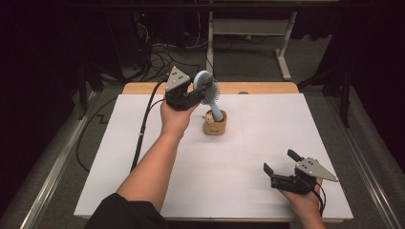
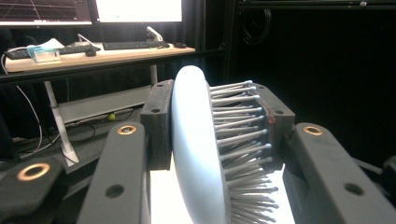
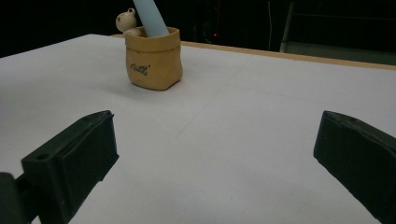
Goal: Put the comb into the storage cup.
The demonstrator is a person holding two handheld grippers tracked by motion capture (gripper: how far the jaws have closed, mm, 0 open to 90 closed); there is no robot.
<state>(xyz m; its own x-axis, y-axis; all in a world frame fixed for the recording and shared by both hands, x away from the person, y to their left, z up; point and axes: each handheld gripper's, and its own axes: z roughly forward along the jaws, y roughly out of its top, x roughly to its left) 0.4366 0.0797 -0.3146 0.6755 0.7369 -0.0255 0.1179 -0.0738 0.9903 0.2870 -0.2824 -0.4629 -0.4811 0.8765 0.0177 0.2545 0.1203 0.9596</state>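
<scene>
A light blue hairbrush [image 1: 209, 93] stands with its handle [image 3: 149, 18] down in a small tan pot [image 1: 215, 123] near the middle of the table. My left gripper [image 1: 199, 90] is shut on the brush head, one pad on its smooth back [image 2: 191, 140] and the other on the bristle tips [image 2: 243, 126]. The tan pot [image 3: 154, 58] carries a small cream figure [image 3: 127, 19] at its rim. Near the front right of the table my right gripper [image 1: 282, 162] rests low and open, its jaws wide apart with nothing between them [image 3: 215, 154].
A white sheet [image 1: 215, 157] covers the wooden table [image 1: 267, 88]. Behind the table stand a desk frame [image 1: 248, 28] and loose cables [image 1: 157, 57] on the floor. A cable [image 1: 143, 129] trails from the left gripper across the sheet's left part.
</scene>
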